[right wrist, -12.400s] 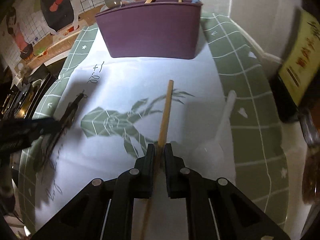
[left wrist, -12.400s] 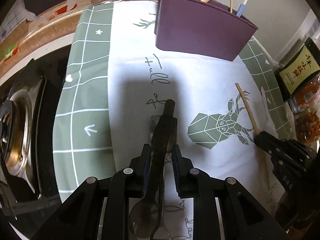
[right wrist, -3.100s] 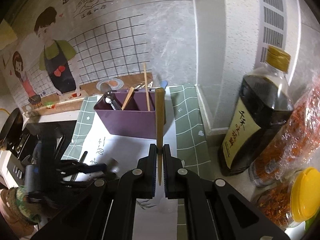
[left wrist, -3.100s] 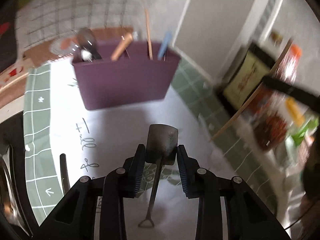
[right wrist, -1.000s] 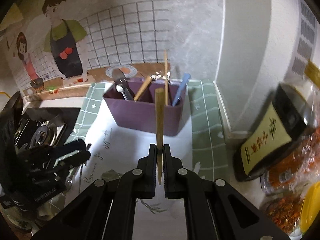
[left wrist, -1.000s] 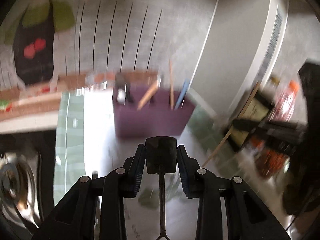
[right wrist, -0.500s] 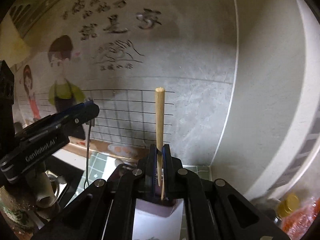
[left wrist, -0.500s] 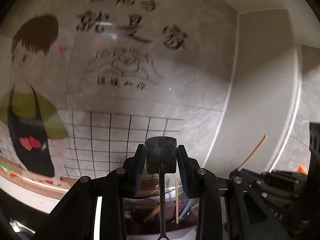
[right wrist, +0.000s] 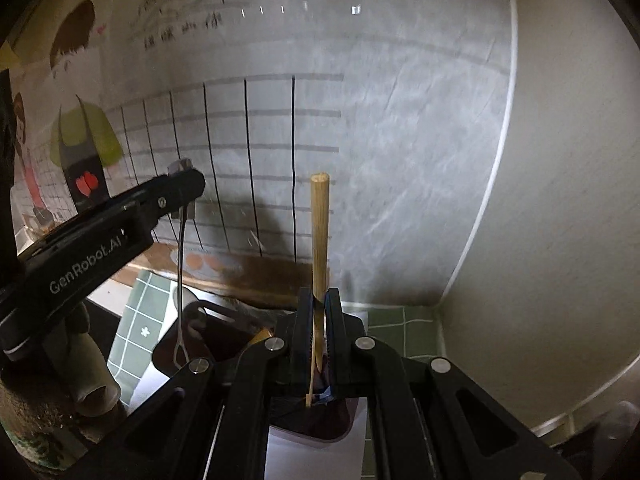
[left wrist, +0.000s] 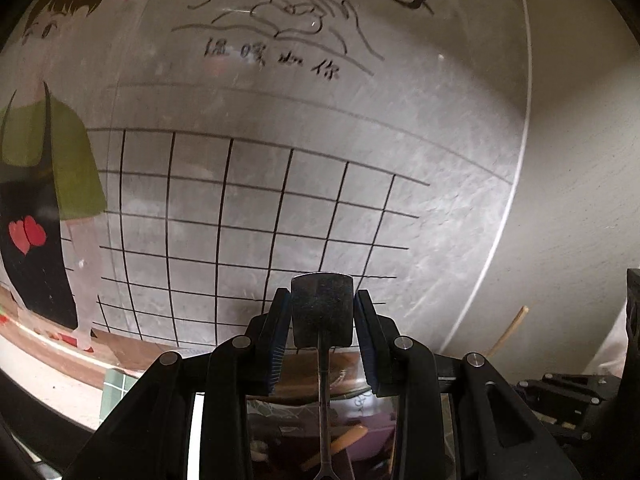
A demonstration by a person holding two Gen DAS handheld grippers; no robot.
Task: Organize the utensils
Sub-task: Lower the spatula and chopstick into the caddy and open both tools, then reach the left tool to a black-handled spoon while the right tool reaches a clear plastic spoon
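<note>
Utensils hang above the purple holder [right wrist: 224, 340]: the left gripper [left wrist: 322, 320] clamps a metal spatula [left wrist: 322, 308] blade-up, handle dangling over the holder's left side, while the right gripper [right wrist: 316, 320] pinches a chopstick [right wrist: 320, 236] upright over its right end.

Cartoon wall poster [left wrist: 248, 184] with black grid above a green checked cloth [right wrist: 140, 320]

Hemmed ahead by the tiled wall [right wrist: 360, 140], at right by the plain side wall [right wrist: 560, 200]. Open air between both raised tools. Below, purple caddy [right wrist: 224, 340] already crowded with upright handles.
</note>
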